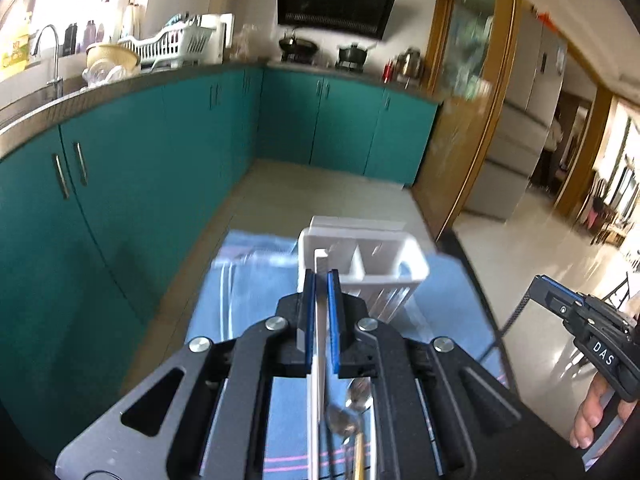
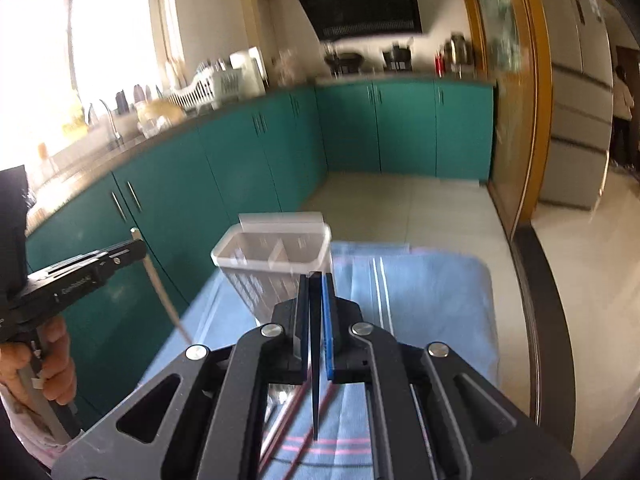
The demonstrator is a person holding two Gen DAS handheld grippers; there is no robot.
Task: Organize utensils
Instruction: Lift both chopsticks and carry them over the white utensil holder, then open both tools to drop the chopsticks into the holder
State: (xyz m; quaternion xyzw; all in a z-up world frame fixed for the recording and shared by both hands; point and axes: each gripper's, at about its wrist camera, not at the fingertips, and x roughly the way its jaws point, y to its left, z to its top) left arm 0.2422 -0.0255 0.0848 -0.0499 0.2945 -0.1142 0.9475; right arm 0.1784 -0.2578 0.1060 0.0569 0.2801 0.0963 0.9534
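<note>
My left gripper (image 1: 321,276) is shut on a white chopstick (image 1: 319,360) that runs down between its blue pads; it also shows in the right wrist view (image 2: 160,284). My right gripper (image 2: 316,280) is shut on a dark chopstick (image 2: 316,380). A white two-compartment utensil holder (image 1: 384,264) stands just ahead of both grippers on a blue cloth (image 1: 248,300); it also shows in the right wrist view (image 2: 276,252). Metal spoons (image 1: 352,404) lie on the cloth under the left gripper. Reddish chopsticks (image 2: 288,416) lie under the right gripper.
The blue cloth (image 2: 432,300) covers a table with a dark edge (image 2: 540,280) on the right. Teal cabinets (image 1: 120,184) run along the left and back. A tiled floor (image 1: 312,196) lies beyond the table.
</note>
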